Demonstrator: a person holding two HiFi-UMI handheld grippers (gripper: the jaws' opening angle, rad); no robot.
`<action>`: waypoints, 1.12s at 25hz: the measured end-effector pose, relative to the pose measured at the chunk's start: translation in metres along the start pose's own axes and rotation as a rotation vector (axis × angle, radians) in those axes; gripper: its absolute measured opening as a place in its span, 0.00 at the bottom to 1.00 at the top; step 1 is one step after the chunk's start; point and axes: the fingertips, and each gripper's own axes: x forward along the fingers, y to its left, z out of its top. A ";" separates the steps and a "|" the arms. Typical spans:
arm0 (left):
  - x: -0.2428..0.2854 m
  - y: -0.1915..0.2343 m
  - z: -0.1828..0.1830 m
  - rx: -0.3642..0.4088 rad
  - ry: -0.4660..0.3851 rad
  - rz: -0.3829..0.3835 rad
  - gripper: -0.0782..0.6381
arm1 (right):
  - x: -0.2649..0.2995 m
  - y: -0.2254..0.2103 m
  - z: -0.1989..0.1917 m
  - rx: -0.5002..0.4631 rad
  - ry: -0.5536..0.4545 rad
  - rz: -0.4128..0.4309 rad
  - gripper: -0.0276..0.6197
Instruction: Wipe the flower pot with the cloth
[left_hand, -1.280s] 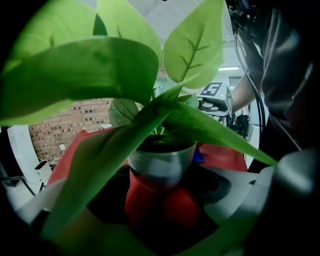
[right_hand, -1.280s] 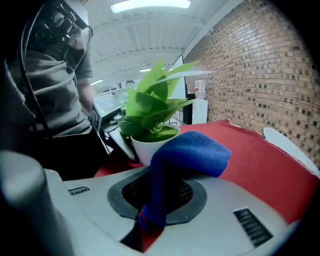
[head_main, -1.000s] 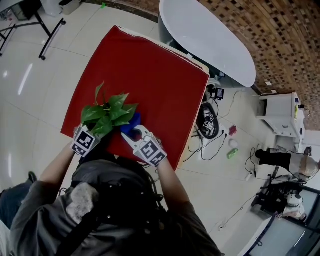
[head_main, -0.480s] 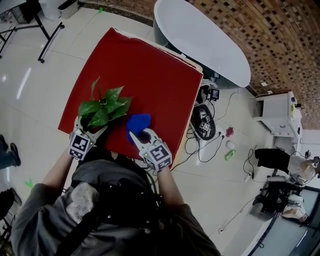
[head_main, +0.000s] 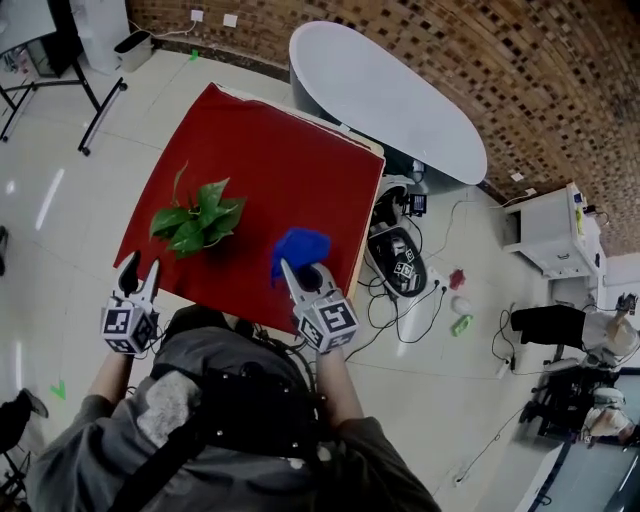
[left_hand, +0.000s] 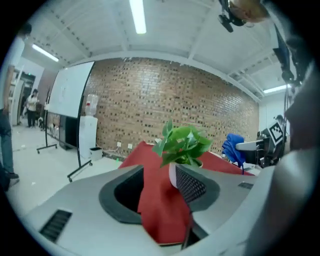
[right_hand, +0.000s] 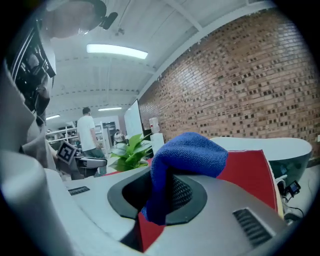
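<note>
A leafy green plant (head_main: 197, 220) in a white flower pot (left_hand: 172, 173) stands alone near the left side of the red table (head_main: 290, 160). My left gripper (head_main: 135, 275) hovers off the table's near-left corner, away from the pot. Its jaws are closing with nothing between them; in the left gripper view (left_hand: 160, 180) only the table and the pot show through the gap. My right gripper (head_main: 300, 272) is over the near right part of the table, shut on a blue cloth (head_main: 300, 246) that bunches up over its fingertips (right_hand: 187, 160). The plant (right_hand: 131, 150) lies to its left.
A long white oval table (head_main: 390, 95) stands beyond the red one. Cables and small devices (head_main: 400, 260) lie on the floor to the right, near a white cabinet (head_main: 550, 235). A black stand's legs (head_main: 100, 90) sit at the far left. A person (right_hand: 86, 132) stands in the background.
Both grippers have drawn back from the plant and apart: the left out past the table's left corner, the right to the right with the blue cloth. The plant stands free.
</note>
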 end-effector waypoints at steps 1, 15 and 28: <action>-0.006 -0.005 0.011 0.032 -0.019 -0.009 0.43 | -0.007 -0.003 0.006 -0.004 -0.011 -0.011 0.16; -0.016 -0.148 0.167 0.251 -0.221 -0.235 0.13 | -0.075 -0.013 0.100 -0.023 -0.140 -0.081 0.16; -0.128 -0.111 0.173 0.173 -0.160 -0.358 0.13 | -0.110 0.134 0.129 -0.068 -0.154 -0.133 0.16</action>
